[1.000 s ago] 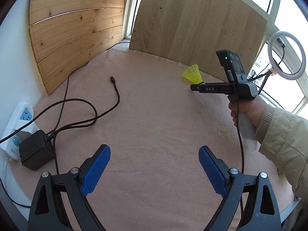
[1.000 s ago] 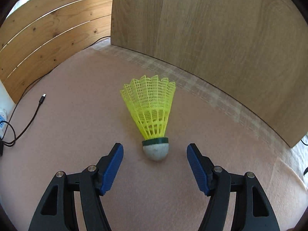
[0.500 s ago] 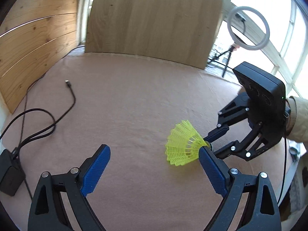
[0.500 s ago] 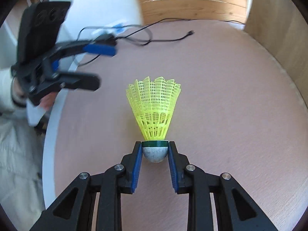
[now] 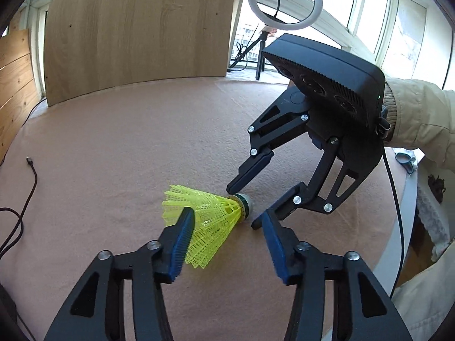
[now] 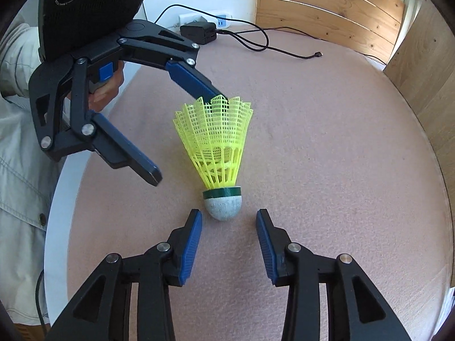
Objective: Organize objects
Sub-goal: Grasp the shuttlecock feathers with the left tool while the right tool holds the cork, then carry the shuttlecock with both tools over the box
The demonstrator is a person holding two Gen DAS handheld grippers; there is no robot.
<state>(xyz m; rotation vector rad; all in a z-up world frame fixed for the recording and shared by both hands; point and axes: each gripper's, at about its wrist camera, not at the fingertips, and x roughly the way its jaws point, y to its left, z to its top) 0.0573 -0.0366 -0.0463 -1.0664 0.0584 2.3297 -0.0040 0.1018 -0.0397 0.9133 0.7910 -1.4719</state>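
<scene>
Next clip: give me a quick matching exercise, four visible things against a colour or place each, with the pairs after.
Things:
1. plastic shuttlecock skirt
2. rounded shuttlecock cork tip
3. round ring light
4. black cable's loose plug

Descriptions:
A. off-white
B. lying on the pink tablecloth
C. yellow
D. by the window

Pairs: 1-C, 2-A, 3-D, 4-B
</scene>
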